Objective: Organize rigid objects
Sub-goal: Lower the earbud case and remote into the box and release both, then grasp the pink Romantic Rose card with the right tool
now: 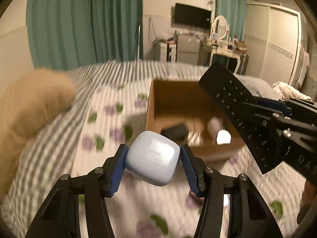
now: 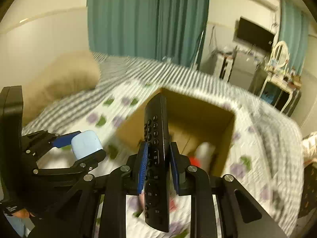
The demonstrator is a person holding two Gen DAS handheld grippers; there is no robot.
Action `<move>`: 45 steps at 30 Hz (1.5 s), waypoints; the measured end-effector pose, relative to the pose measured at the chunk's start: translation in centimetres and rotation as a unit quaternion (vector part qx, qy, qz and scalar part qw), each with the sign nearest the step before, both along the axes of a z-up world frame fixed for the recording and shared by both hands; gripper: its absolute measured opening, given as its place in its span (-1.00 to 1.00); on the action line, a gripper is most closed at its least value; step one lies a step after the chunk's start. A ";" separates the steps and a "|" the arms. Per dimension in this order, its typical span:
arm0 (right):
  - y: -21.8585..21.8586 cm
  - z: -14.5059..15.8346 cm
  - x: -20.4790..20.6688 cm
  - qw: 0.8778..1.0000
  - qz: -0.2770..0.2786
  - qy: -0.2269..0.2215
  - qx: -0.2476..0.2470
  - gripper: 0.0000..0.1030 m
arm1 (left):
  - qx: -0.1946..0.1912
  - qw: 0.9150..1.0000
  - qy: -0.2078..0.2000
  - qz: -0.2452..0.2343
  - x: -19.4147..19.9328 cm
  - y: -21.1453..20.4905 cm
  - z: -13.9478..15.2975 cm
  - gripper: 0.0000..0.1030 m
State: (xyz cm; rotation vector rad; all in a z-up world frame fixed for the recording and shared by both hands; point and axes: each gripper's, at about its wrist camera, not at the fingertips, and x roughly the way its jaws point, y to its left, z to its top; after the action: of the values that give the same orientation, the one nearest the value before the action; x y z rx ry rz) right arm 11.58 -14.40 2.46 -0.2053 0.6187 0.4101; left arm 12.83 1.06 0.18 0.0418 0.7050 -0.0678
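My left gripper [image 1: 153, 154] is shut on a pale blue earbud case [image 1: 152, 157], held above the bedspread just in front of an open cardboard box [image 1: 152, 103]. My right gripper [image 2: 158, 154] is shut on a long black remote control [image 2: 157, 158], clamped across its middle with its far end pointing at the box [image 2: 227, 130]. In the left wrist view the remote [image 1: 233, 107] hangs over the box's right side. The right wrist view shows the left gripper [image 2: 83, 144] with the case [image 2: 86, 143] at lower left. Blurred items lie inside the box: a dark one [image 1: 175, 131] and white ones [image 1: 222, 136].
The box sits on a bed [image 1: 99, 119] with a quilt of grey stripes and purple flowers. A tan pillow [image 1: 33, 107] lies at the left. Green curtains [image 1: 85, 19], a wall television [image 1: 191, 16], a dressing table with a mirror [image 1: 220, 29] and a white wardrobe [image 1: 281, 45] stand beyond.
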 end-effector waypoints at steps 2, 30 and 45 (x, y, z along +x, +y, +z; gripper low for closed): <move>-0.6 1.6 1.7 1.000 -0.009 -0.012 0.002 -0.59 | -0.006 1.000 -0.008 -0.002 1.9 -0.3 1.6 0.07; -3.3 -5.8 15.3 0.997 -0.035 0.062 0.010 -0.57 | 0.047 0.997 0.038 -0.042 15.8 -5.9 -5.2 0.12; -8.3 4.9 4.9 0.996 -0.078 -0.007 0.032 0.76 | 0.022 0.999 -0.019 -0.031 5.5 -2.1 3.1 1.00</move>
State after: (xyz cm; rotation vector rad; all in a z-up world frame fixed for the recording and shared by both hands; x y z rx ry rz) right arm 16.51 -22.67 7.36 -0.0984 0.6026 0.2766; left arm 18.37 -1.06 3.24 0.1061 0.6666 -0.1101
